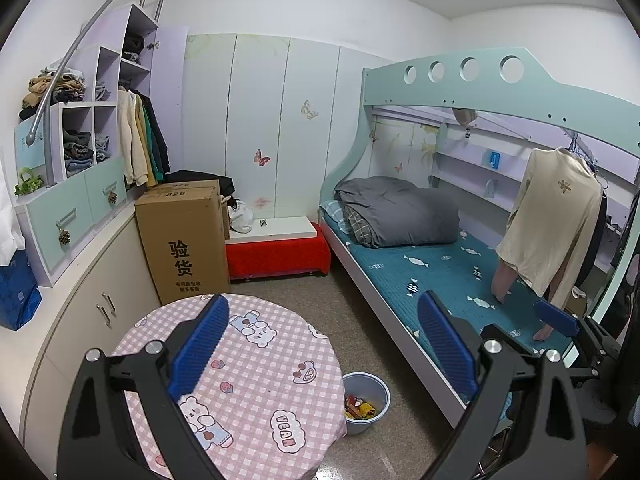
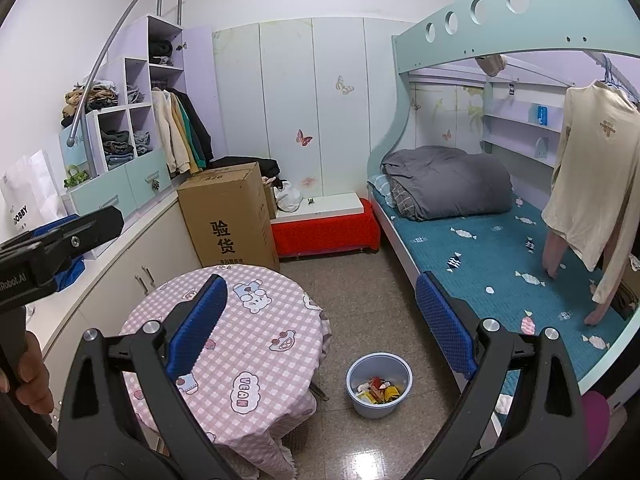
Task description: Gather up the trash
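Note:
A pale blue bucket point(image 2: 379, 384) stands on the floor between the round table and the bed, with colourful wrappers point(image 2: 380, 393) inside. In the left wrist view the bucket point(image 1: 366, 402) sits partly behind the table's edge, its wrappers point(image 1: 359, 407) showing. My left gripper point(image 1: 322, 346) is open above the round table point(image 1: 256, 384), nothing between its blue pads. My right gripper point(image 2: 320, 326) is open too, held above the table point(image 2: 240, 344) and floor. The other gripper's body point(image 2: 60, 240) shows at the left of the right wrist view, a hand point(image 2: 28, 372) on its handle.
A tall cardboard box point(image 2: 230, 220) stands behind the table, beside a red bench point(image 2: 326, 234). A bunk bed point(image 2: 500, 264) with a grey quilt fills the right side. A cream shirt point(image 2: 588, 184) hangs over the bed. Cabinets and shelves point(image 2: 132, 136) line the left wall.

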`<action>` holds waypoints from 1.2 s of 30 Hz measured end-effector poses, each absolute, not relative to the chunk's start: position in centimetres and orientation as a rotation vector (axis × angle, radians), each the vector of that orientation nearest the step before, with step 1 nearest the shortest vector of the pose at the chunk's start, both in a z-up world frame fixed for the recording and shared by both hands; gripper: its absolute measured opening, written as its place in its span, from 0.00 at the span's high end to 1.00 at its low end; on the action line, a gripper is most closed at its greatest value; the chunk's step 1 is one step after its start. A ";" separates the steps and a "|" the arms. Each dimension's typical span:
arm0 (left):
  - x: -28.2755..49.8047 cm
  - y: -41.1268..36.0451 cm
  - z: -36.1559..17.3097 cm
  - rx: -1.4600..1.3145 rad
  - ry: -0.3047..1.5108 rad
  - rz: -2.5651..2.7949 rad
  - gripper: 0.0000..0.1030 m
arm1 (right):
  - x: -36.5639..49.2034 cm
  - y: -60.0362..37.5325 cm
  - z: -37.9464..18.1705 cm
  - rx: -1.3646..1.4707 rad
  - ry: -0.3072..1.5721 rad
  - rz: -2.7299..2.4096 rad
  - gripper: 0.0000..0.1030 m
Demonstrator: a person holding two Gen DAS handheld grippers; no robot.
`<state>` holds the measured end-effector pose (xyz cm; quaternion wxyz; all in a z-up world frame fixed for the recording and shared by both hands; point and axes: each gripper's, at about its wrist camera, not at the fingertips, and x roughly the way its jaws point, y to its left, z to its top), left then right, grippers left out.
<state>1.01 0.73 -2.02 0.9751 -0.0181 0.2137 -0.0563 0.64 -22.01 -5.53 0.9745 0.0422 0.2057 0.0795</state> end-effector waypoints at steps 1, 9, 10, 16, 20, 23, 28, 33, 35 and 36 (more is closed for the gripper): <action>1.0 0.7 -2.0 -0.036 0.430 -0.114 0.09 | 0.6 -22.0 -5.6 0.087 0.415 0.161 0.10; 1.2 0.9 -2.1 -0.035 0.434 -0.115 0.09 | 0.8 -21.7 -5.5 0.087 0.419 0.162 0.10; 1.2 0.9 -2.1 -0.034 0.433 -0.116 0.09 | 0.8 -21.7 -5.5 0.086 0.419 0.161 0.10; 1.7 1.1 -2.3 -0.037 0.439 -0.116 0.09 | 0.8 -21.8 -5.5 0.090 0.421 0.161 0.10; 1.8 1.1 -2.4 -0.037 0.439 -0.117 0.09 | 0.8 -21.6 -5.5 0.091 0.421 0.161 0.10; 2.0 1.1 -2.5 -0.033 0.440 -0.118 0.09 | 1.0 -21.6 -5.5 0.093 0.424 0.160 0.10; 2.3 1.1 -2.8 -0.033 0.446 -0.119 0.09 | 1.2 -21.3 -5.5 0.099 0.431 0.159 0.10; 2.3 1.1 -2.9 -0.033 0.450 -0.116 0.09 | 1.3 -21.2 -5.7 0.116 0.443 0.159 0.10; 2.3 1.0 -3.1 -0.032 0.450 -0.113 0.09 | 1.3 -21.2 -5.9 0.120 0.448 0.158 0.10; 2.3 1.0 -3.1 -0.031 0.449 -0.111 0.09 | 1.3 -21.2 -5.9 0.121 0.449 0.157 0.10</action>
